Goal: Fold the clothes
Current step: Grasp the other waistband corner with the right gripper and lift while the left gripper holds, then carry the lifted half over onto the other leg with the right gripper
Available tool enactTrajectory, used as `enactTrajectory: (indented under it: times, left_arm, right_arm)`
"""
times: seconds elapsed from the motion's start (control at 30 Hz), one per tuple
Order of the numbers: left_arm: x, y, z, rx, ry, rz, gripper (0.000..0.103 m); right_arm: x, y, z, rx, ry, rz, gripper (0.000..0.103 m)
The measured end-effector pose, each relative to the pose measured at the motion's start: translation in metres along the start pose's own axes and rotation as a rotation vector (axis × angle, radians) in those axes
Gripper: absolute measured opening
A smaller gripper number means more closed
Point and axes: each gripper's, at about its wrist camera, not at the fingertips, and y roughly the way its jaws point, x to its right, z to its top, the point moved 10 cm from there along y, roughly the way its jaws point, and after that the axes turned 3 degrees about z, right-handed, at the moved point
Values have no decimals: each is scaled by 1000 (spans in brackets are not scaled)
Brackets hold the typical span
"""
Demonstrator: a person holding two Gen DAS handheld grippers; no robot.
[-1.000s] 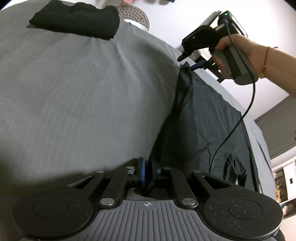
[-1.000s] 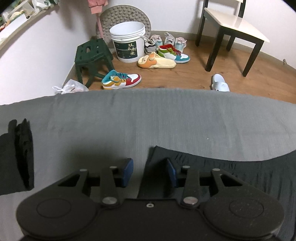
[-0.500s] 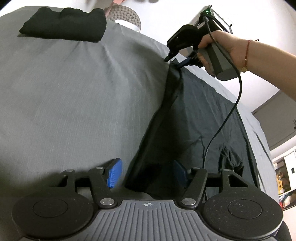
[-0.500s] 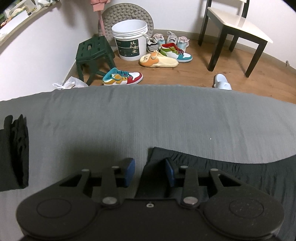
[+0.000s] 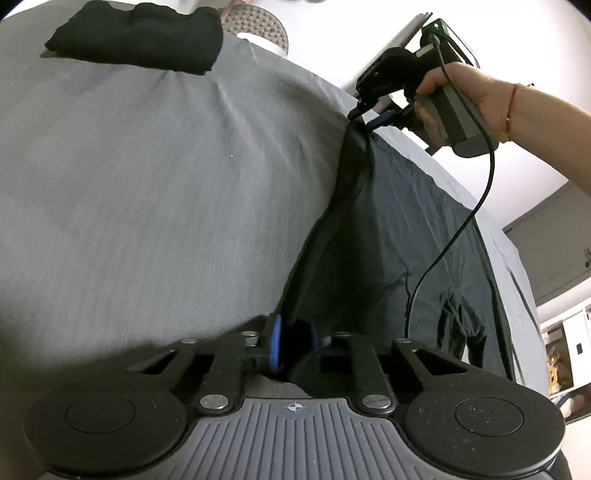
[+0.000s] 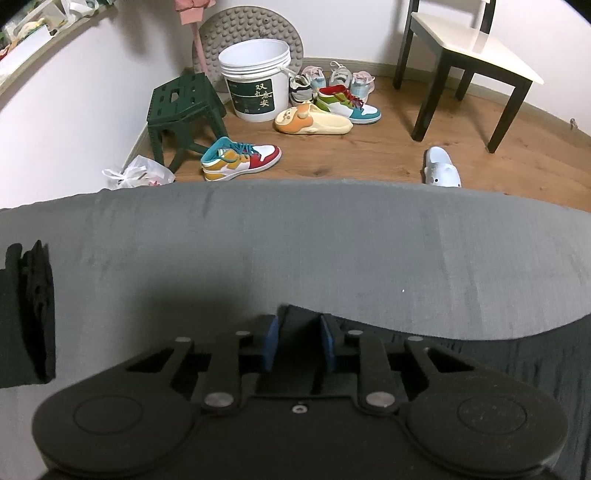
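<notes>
A dark garment (image 5: pixel 406 240) lies spread on the grey bed (image 5: pixel 147 184). Its near edge rises like a ridge between the two grippers. My left gripper (image 5: pixel 295 343) is shut on the lower end of that edge, with dark cloth bunched between the blue pads. My right gripper (image 5: pixel 364 118), held by a person's hand (image 5: pixel 480 92), pinches the far corner and lifts it off the bed. In the right wrist view, the right gripper (image 6: pixel 300 343) has the dark garment (image 6: pixel 480 365) between its narrowed fingers.
A folded black garment (image 5: pixel 140 33) sits at the bed's far left corner and shows as the folded black garment (image 6: pixel 26 314) here too. A cable (image 5: pixel 454 236) hangs over the cloth. Beyond the bed edge (image 6: pixel 295 184) are a sneaker (image 6: pixel 240 158), bucket (image 6: pixel 258 85), green stool (image 6: pixel 181 107) and chair (image 6: pixel 472 48).
The left gripper, shut a second ago, opened wide and has now closed again on the garment's edge. The right gripper's fingers have narrowed on the corner and raised it.
</notes>
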Motion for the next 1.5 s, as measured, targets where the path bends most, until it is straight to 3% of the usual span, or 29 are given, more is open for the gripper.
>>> enactTrajectory:
  times: [0.13, 0.27, 0.37, 0.47, 0.53, 0.63, 0.83, 1.07, 1.33, 1.5]
  left_arm:
    - [1, -1, 2, 17, 11, 5, 2]
    - [3, -7, 6, 53, -2, -20, 1]
    - [5, -11, 8, 71, -4, -47, 1]
    - [17, -21, 11, 116, 25, -117, 1]
    - [32, -30, 12, 144, 53, -209, 1]
    - [54, -37, 8, 155, 99, -302, 1]
    - [98, -42, -4, 139, 190, -409, 1]
    - [163, -35, -26, 77, 323, -461, 1]
    - [202, -24, -39, 8, 433, -492, 1]
    - [174, -23, -49, 34, 552, -294, 1]
  right_arm:
    - [-4, 2, -2, 10, -29, -14, 20]
    - [-11, 0, -3, 10, -82, -26, 6]
    - [-12, -8, 1, 18, -83, -13, 5]
    - [-6, -22, 5, 30, -72, 20, 5]
    - [0, -33, 8, 41, -61, 40, 5]
    - [17, -51, 14, 48, -52, 52, 5]
    - [65, -79, 14, 55, -35, 49, 5]
    - [122, -92, 3, 52, 3, 43, 5]
    - [158, -90, -11, 56, 44, 64, 5]
    - [163, -77, -22, 60, 66, 110, 8]
